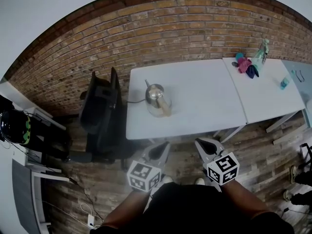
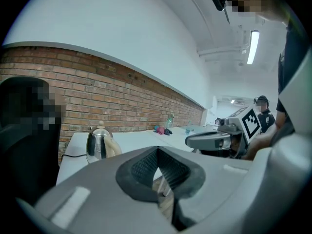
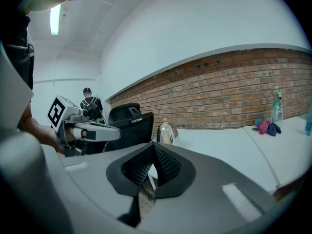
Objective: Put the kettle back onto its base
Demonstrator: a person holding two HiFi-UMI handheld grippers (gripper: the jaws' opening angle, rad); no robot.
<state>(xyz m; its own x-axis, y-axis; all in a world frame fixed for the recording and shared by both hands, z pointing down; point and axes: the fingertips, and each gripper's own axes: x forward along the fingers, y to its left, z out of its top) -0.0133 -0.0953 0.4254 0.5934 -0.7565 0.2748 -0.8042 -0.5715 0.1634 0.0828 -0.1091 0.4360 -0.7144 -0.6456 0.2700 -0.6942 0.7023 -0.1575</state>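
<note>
The steel kettle (image 1: 156, 98) stands upright on the white table (image 1: 204, 96), its cord (image 1: 136, 101) running left; whether a base lies under it cannot be resolved. Left gripper (image 1: 158, 152) and right gripper (image 1: 206, 149) hover well apart from it, jaws together and empty. No grasp is made.

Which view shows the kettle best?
Left gripper view: kettle side-on, largest, lid and handle clear. Head view shows it small, from above, on the table. Right gripper view: smaller, bottom hidden by the jaws.
</note>
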